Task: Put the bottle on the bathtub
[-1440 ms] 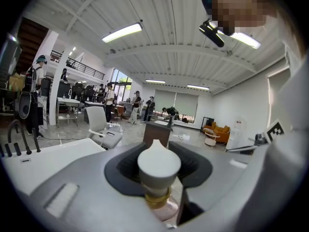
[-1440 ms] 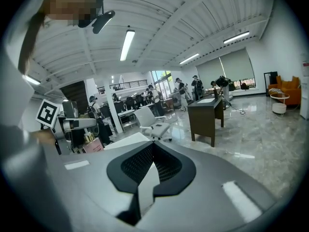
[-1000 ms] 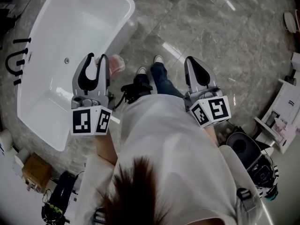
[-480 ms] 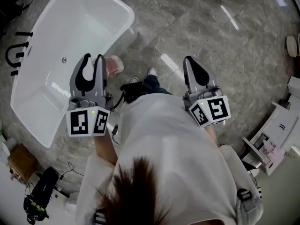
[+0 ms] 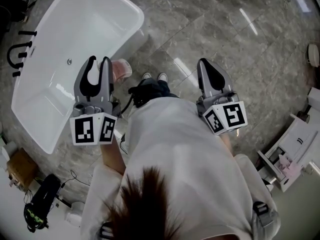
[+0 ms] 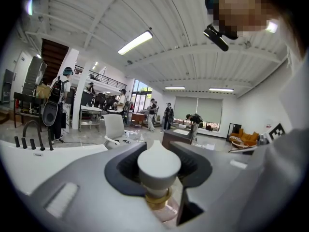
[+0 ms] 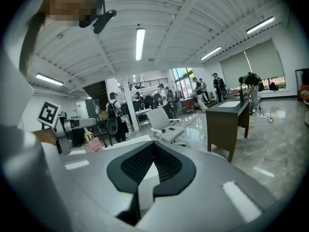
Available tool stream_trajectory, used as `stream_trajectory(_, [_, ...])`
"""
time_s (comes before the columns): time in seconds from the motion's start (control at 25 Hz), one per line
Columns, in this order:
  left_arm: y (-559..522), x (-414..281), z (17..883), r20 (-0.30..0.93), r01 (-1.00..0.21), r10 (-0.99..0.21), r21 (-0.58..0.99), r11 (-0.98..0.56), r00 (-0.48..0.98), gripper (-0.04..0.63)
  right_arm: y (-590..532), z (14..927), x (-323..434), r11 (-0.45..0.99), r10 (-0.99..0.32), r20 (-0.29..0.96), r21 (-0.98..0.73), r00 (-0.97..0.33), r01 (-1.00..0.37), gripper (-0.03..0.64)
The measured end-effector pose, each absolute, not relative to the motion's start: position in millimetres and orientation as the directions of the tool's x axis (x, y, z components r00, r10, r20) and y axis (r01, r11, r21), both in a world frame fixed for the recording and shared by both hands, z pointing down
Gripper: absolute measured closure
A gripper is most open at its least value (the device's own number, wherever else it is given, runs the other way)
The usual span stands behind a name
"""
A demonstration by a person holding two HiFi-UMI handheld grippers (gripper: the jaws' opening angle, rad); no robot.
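A pink bottle (image 5: 121, 70) with a white cap (image 6: 159, 166) and a gold collar stands upright in my left gripper (image 5: 99, 62), which is shut on its neck and cap. The pink body hangs below the jaws. The white bathtub (image 5: 132, 4) lies ahead and to the left, and my left gripper hovers by its near right side. In the left gripper view the bathtub rim (image 6: 58, 151) shows low at the left. My right gripper (image 5: 211, 70) is held level over the floor, shut and empty, with its tips touching (image 7: 153, 144). The bottle (image 7: 91, 143) also shows at the left of the right gripper view.
Black faucet fittings (image 5: 17, 54) stand at the tub's far left rim. A cardboard box (image 5: 20, 166) and a black bag (image 5: 40, 204) lie on the marble floor at lower left. A white cabinet (image 5: 295, 144) stands at the right. A dark desk (image 7: 229, 124) and an office chair (image 7: 164, 124) are ahead.
The person has stepped and the feet now stand together. The tub has slid left in the head view. Both grippers shifted a little; the bottle stays in the left one.
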State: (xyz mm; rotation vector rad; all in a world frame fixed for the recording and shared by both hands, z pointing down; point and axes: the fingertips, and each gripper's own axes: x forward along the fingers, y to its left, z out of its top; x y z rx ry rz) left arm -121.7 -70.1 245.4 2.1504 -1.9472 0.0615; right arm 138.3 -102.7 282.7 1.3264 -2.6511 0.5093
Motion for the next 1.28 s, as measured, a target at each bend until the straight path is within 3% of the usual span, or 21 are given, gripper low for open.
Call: stream_trajectory(1.28, [-109, -135, 254, 0.223, -0.952, -0.931, 0.173, -0.253, 0.288, 0.405, -102, 283, 111, 0.443, -0.808, 0.312, -0.239, -0.501, -0.864, 0.62])
